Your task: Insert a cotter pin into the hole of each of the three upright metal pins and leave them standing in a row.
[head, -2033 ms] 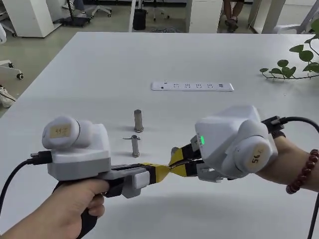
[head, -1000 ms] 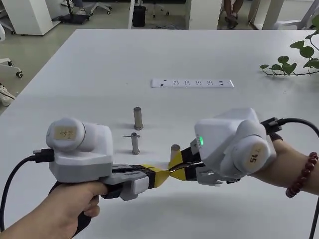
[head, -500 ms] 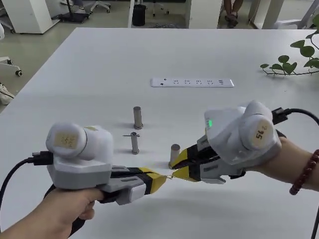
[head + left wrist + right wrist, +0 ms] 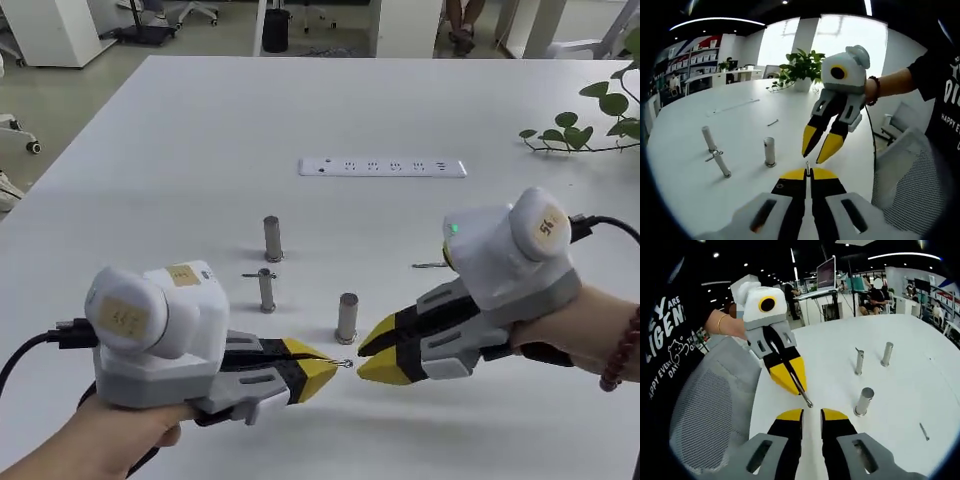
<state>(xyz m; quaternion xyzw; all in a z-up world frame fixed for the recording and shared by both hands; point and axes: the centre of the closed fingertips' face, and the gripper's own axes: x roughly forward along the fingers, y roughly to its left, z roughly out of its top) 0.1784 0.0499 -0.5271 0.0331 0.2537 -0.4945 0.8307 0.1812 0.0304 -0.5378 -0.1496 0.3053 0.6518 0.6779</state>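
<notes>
Three upright metal pins stand on the white table (image 4: 200, 130): a far pin (image 4: 271, 238), a middle pin (image 4: 266, 288) with a cotter pin through its hole, and a near pin (image 4: 347, 318) with a bare top. My left gripper (image 4: 330, 367) is shut on a thin cotter pin (image 4: 805, 397) that pokes out past its yellow tips (image 4: 809, 172). Just in front of the near pin, my right gripper (image 4: 362, 360) faces those tips from the right, open (image 4: 811, 415) and holding nothing. A small gap separates the two grippers.
A spare cotter pin (image 4: 430, 265) lies flat on the table right of the pins. A white power strip (image 4: 383, 168) lies farther back. A leafy plant (image 4: 590, 125) trails in at the right edge. Chairs and a person's legs are beyond the table.
The two grippers met at the cotter pin earlier. My right gripper has opened, let go and drawn back to the right. The left gripper keeps the cotter pin.
</notes>
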